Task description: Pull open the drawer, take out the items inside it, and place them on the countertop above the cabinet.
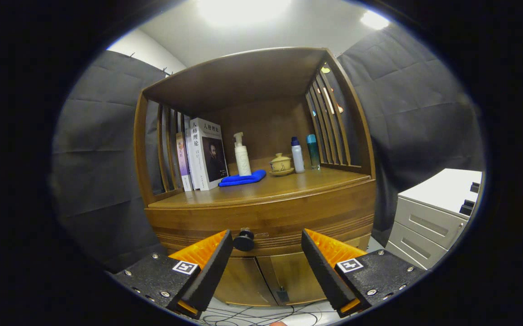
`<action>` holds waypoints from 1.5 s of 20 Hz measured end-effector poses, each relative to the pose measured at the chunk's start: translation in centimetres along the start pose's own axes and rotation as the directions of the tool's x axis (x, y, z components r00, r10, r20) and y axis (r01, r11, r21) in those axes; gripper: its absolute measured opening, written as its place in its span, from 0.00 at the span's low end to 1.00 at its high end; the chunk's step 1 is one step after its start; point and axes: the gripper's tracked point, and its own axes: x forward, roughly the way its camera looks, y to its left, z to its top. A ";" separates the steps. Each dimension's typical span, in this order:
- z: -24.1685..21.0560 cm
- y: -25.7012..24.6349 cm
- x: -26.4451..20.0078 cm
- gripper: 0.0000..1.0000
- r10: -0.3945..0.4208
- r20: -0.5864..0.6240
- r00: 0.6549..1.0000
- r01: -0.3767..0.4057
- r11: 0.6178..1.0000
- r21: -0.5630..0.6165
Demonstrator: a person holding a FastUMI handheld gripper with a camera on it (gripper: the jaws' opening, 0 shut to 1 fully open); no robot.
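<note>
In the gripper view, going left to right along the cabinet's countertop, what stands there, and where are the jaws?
Books → spray bottle with blue cloth at its foot → lidded teacup → white bottle → teal bottle. Gripper is open, jaws flanking the drawer knob.

The cabinet is warm brown wood with a streaked grain, and its drawer front carries thin grooved lines and a black knob. On the desk, a bright blue cloth lies by a white spray bottle. The books at the left edge are white and pale purple. A tan lidded cup sits mid-desk; toward the right edge stand a white bottle with a blue cap and a teal bottle. The side unit is pale grey
</note>
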 end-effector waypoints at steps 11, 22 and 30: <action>-3.9 2.9 5.9 0.96 0.060 -0.096 0.994 -0.065 0.996 -0.056; -6.8 3.2 9.4 0.77 0.053 -0.145 0.988 -0.070 0.991 -0.112; -7.4 3.9 9.5 0.39 0.058 -0.170 0.984 -0.090 0.978 -0.188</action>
